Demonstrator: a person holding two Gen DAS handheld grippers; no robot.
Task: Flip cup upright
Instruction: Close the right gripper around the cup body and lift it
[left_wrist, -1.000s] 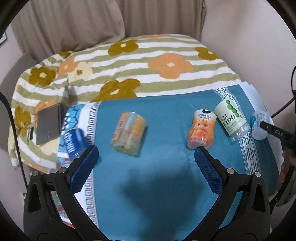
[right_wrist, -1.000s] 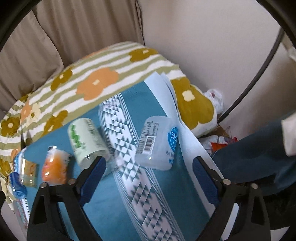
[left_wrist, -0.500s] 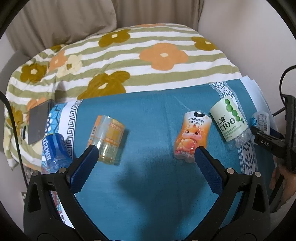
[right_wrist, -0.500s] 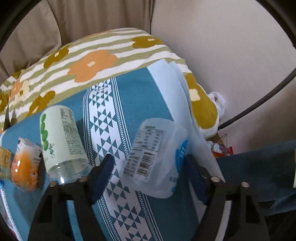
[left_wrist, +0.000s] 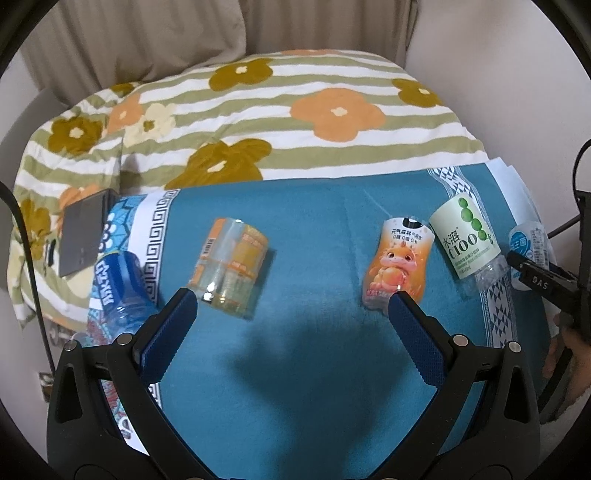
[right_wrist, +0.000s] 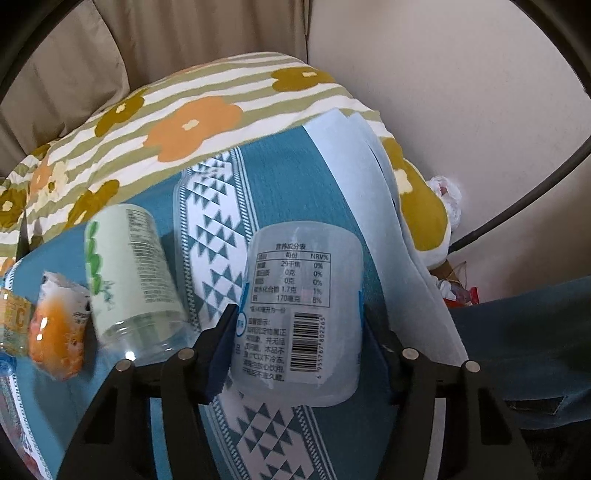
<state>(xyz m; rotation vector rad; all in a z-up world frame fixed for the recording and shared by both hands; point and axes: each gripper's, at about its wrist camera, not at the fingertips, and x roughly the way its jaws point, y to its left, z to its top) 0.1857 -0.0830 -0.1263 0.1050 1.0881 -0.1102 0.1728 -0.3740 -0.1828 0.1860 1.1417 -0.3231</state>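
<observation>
Several cut-bottle cups lie on their sides on a teal cloth (left_wrist: 314, 229). A clear white-labelled cup with a barcode (right_wrist: 299, 314) lies between the fingers of my right gripper (right_wrist: 299, 325), which has closed in against both its sides; it also shows at the right edge of the left wrist view (left_wrist: 532, 247). My left gripper (left_wrist: 291, 306) is open and empty above the cloth, between an orange-yellow cup (left_wrist: 229, 266) and an orange dragon cup (left_wrist: 399, 266).
A green-dotted C100 cup (left_wrist: 465, 240) lies next to the dragon cup and also shows in the right wrist view (right_wrist: 129, 273). A blue cup (left_wrist: 118, 288) lies at the cloth's left edge. A dark phone (left_wrist: 81, 232) rests on the flowered blanket (left_wrist: 277, 122). Walls stand behind and to the right.
My right gripper has moved in around the clear barcode cup and narrowed onto it. My left gripper's view has shifted a little; it stays open.
</observation>
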